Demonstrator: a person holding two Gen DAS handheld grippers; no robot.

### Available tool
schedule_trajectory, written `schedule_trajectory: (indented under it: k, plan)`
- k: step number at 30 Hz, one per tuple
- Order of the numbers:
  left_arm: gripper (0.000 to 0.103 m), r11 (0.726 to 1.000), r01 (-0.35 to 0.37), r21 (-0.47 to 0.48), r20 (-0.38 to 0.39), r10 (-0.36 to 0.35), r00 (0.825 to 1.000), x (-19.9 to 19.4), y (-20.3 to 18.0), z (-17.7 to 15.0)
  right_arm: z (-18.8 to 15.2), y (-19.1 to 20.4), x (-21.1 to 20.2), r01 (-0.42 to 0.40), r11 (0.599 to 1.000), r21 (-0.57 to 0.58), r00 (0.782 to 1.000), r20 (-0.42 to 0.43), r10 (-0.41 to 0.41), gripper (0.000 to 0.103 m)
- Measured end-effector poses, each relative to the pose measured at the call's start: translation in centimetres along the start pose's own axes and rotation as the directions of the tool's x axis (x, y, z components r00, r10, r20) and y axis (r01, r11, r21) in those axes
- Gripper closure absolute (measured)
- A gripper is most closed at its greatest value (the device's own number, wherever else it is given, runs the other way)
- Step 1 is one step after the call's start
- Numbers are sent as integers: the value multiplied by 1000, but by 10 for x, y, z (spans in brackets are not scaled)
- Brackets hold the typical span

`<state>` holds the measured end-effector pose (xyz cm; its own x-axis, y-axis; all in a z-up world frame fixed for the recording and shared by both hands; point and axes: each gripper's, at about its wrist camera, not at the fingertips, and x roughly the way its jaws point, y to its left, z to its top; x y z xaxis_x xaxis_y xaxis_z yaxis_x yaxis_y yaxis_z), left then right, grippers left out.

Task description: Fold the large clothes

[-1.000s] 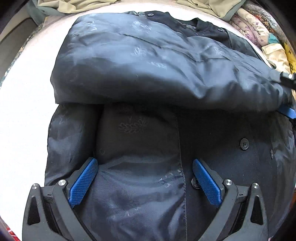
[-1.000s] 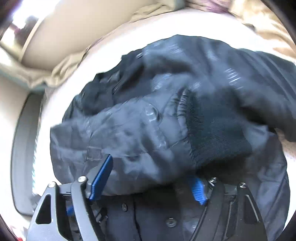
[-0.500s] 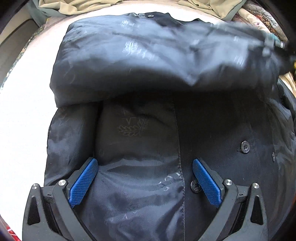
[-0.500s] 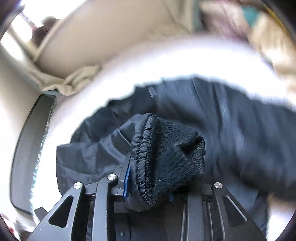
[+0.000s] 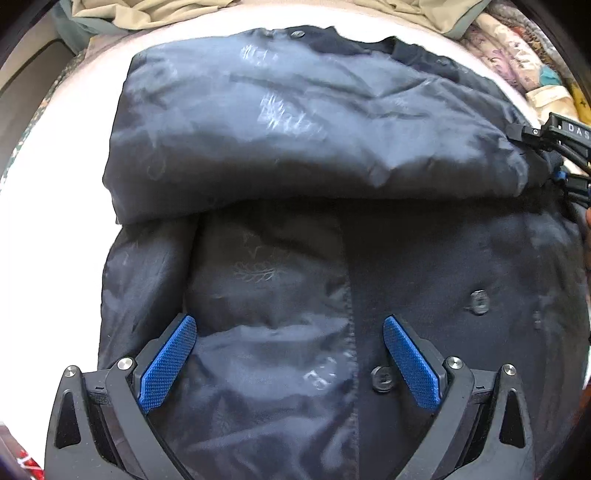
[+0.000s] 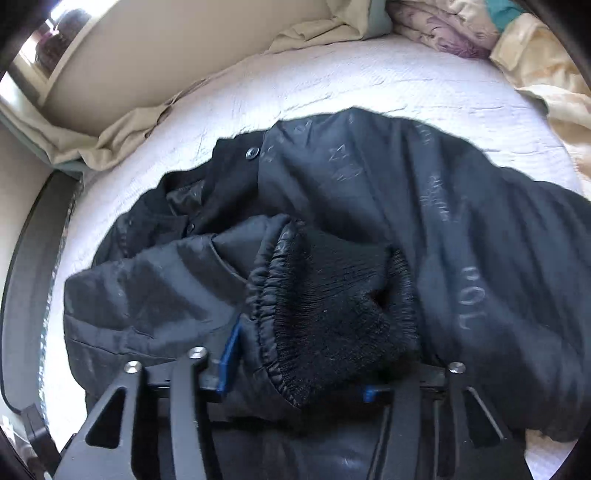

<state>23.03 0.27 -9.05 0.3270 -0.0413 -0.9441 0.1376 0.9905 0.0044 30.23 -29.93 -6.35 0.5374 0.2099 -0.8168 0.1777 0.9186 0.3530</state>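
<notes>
A large black jacket [image 5: 280,280] with buttons and a shiny patterned lining lies on a white bed. One sleeve [image 5: 295,125] is stretched across its upper part. My left gripper [image 5: 288,354] is open, its blue fingers resting on the jacket's lower part, holding nothing. My right gripper [image 6: 295,380] is shut on the sleeve's black knit cuff [image 6: 332,302] and holds it over the jacket [image 6: 480,240]. The right gripper also shows at the right edge of the left wrist view [image 5: 565,158], at the sleeve's end.
The white bedspread [image 6: 369,81] surrounds the jacket. Beige sheets [image 5: 155,11] are piled at the far edge. Floral folded fabrics [image 5: 517,55] lie at the far right. A cream wall and the bed's dark edge [image 6: 22,277] are on the left.
My right gripper closed on the sleeve cuff, lifted it and carried it across the jacket; the sleeve shifted. My left gripper stayed open in place.
</notes>
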Motion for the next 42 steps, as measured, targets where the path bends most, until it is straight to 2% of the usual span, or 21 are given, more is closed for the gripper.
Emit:
schedule_trajectory:
  k: [2,4,6,8,10,11,14,16,18,20,22,23,24,30,35,42]
  plan:
    - [3,1000,14,8,38,-15,999,-15,0,8,0,2,-14,32,999,-9,999,25,-32,42]
    - [3,1000,-2,11,105,1,994,-32,4,17,1,9,-28,78,996,-33,995,60,-76,42]
    - [3,999,-30,-20,187,33,982,-49,15,31,-3,19,-39,101,992,-70,991,99,-94,42]
    - [3,997,-27,-67,229,42,973,-54,28,42,-6,28,-46,105,990,-96,988,126,-93,48]
    - [5,992,-23,-125,258,54,965,-53,46,52,-7,33,-49,137,984,-112,982,147,-120,67]
    - [9,989,-21,-145,264,59,963,-51,51,58,-7,34,-51,156,982,-111,977,162,-137,70]
    - [14,985,10,-175,250,34,968,-40,62,65,-4,32,-58,212,973,-96,958,219,-187,71]
    - [19,985,21,-170,232,19,972,-32,62,66,-4,32,-59,203,973,-114,960,221,-174,71]
    - [19,989,-11,-144,225,43,973,-26,55,64,-7,34,-59,168,977,-134,967,214,-137,71]
    - [19,992,-33,-125,230,61,971,-21,49,59,-12,39,-50,107,980,-167,984,162,-79,71]
    - [19,992,-44,-120,222,70,972,-14,47,56,-17,42,-35,59,981,-187,995,84,-43,83]
    - [19,991,-56,-123,210,81,974,-10,48,56,-20,42,-28,67,980,-189,996,69,-55,84]
    - [19,990,-66,-126,200,90,976,-5,49,56,-22,40,-18,93,976,-196,995,53,-84,85]
    - [14,990,-100,-103,192,119,974,19,50,56,-31,39,19,139,954,-267,990,9,-142,85]
    - [9,990,-81,-118,197,104,975,36,54,60,-36,36,33,153,943,-295,988,62,-141,85]
    - [2,986,-28,-163,203,61,977,51,71,63,-32,29,44,110,959,-263,992,85,-91,85]
